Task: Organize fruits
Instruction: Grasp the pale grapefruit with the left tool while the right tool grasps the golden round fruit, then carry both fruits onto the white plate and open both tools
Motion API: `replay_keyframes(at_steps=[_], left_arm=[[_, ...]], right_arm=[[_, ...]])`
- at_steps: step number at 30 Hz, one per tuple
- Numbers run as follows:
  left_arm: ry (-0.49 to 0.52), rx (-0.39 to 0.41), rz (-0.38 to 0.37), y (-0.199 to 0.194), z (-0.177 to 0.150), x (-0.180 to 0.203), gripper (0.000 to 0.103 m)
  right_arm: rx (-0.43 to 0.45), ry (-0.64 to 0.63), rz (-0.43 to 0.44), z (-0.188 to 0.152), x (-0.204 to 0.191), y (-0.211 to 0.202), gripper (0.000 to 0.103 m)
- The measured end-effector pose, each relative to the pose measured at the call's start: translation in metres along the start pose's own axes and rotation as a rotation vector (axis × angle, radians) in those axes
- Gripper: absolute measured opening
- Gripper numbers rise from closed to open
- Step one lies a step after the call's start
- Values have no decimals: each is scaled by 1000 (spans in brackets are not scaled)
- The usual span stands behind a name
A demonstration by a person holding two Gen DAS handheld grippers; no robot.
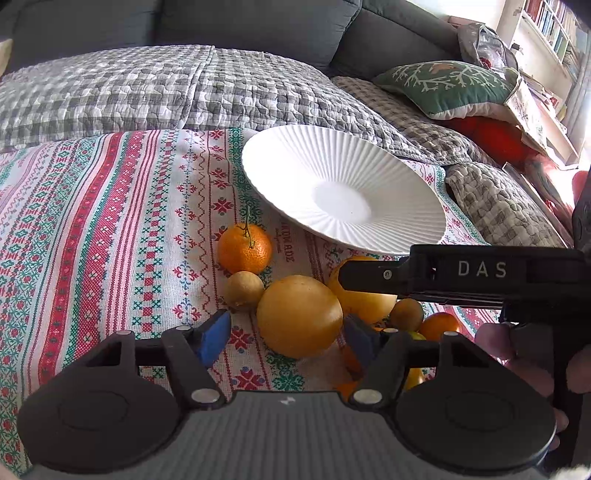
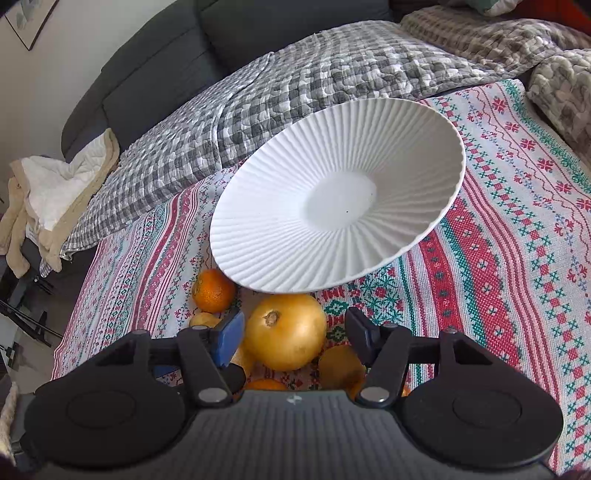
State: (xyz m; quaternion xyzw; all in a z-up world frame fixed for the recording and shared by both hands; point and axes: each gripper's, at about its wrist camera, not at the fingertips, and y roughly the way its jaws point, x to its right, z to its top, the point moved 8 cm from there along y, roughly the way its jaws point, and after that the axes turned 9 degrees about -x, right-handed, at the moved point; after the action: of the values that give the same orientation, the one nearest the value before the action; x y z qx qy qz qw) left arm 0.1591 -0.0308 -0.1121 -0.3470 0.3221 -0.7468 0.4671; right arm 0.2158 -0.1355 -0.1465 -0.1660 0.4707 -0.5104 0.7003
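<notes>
A white ribbed plate [image 1: 343,192] [image 2: 332,206] sits empty on the patterned cloth. In front of it lies a cluster of fruit. In the left wrist view my left gripper [image 1: 288,332] is open around a large yellow-orange fruit [image 1: 299,317], apart from it. A stemmed mandarin [image 1: 244,248] and a small brown fruit [image 1: 243,290] lie just beyond. My right gripper [image 2: 293,334] is open around another large yellow fruit [image 2: 286,332]; in the left wrist view its black body [image 1: 461,273] crosses over that fruit [image 1: 364,299]. A mandarin [image 2: 213,290] lies left of it.
The red, green and white cloth [image 1: 92,240] covers the table. A grey checked quilt [image 1: 147,88] and a dark sofa [image 1: 240,22] lie behind. A green cushion [image 1: 447,85] sits at the right. More small fruits [image 1: 439,325] lie beside the cluster.
</notes>
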Motion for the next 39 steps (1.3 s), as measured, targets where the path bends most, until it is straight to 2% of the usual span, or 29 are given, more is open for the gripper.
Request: replay_keyframes(at_steps=[4,7,18,24,27,32,39], left_arm=[[-3,-25,-20,8,-1,-1,52],[1,-34,-32,10,0,1,45],[-5,-59,-38,7,-1,1,43],[0,-46,-49,-3,1,3,43],[3,-37,-54,-10,3,5,43],[-4,-10,-46,-22,9,8,43],[26,25,-40,-21,32,19,43]], right_arm=[[-11,-11,0,-2,-3,9,47],[-2,-12,-6,-4,-4,7,46],[-19,38,-13,-4,4,-3,46],[-50,34,-33,-7,3,-13,46],[-51,38,-16,-7,0,-21,46],[18,56,21,2,-4,-44,46],[127,117,-13,26,16,-59,46]])
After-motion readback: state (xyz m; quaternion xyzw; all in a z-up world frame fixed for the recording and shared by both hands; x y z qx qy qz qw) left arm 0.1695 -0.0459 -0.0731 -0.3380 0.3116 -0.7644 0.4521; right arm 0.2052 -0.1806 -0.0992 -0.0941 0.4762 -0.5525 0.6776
